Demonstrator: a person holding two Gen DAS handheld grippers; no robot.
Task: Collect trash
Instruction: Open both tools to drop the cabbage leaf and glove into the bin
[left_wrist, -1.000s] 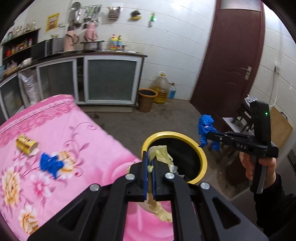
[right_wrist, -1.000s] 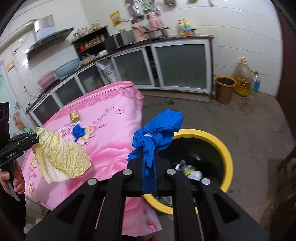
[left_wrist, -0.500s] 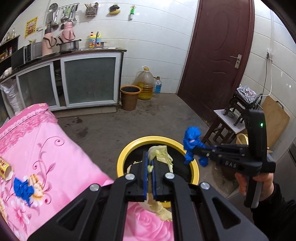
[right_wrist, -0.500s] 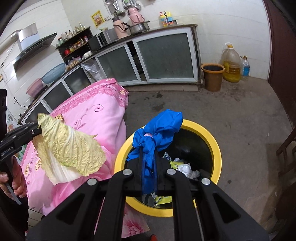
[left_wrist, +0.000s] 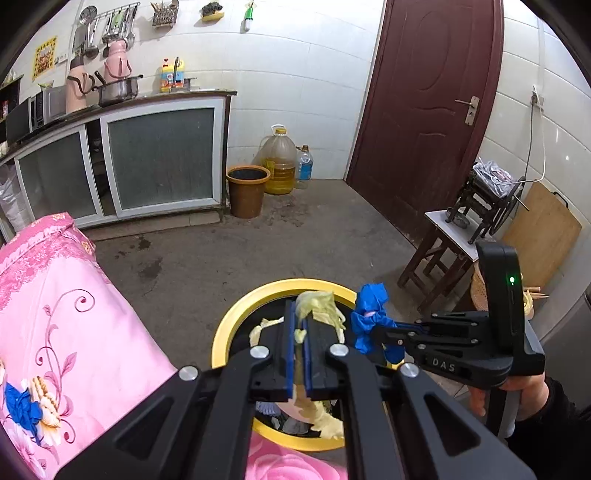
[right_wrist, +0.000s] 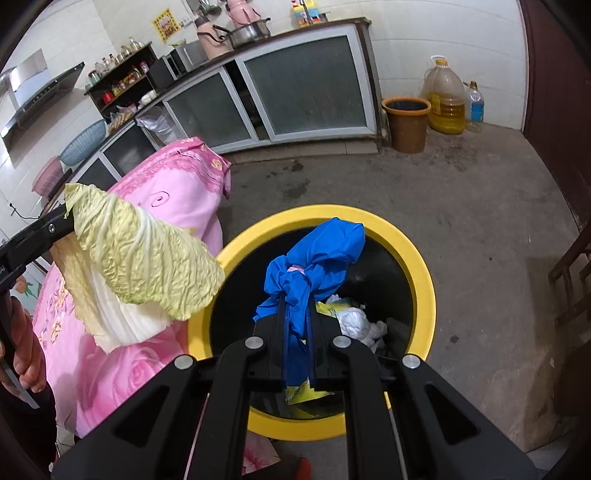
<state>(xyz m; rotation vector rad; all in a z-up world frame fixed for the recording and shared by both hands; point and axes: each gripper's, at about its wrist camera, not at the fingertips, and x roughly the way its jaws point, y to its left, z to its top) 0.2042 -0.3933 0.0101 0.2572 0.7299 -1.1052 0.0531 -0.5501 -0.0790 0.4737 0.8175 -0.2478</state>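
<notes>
Pinching a big cabbage leaf (right_wrist: 140, 266) tight, the left gripper (left_wrist: 297, 325) hangs over the yellow-rimmed trash bin (right_wrist: 421, 273). The right gripper (right_wrist: 297, 314) is clamped on a crumpled blue glove (right_wrist: 317, 258), right above the bin's open mouth. White paper and wrappers (right_wrist: 354, 321) lie inside the bin. A table with a pink flowered cloth (left_wrist: 74, 332) stands just beside it. Another blue scrap (left_wrist: 22, 410) lies on that cloth.
</notes>
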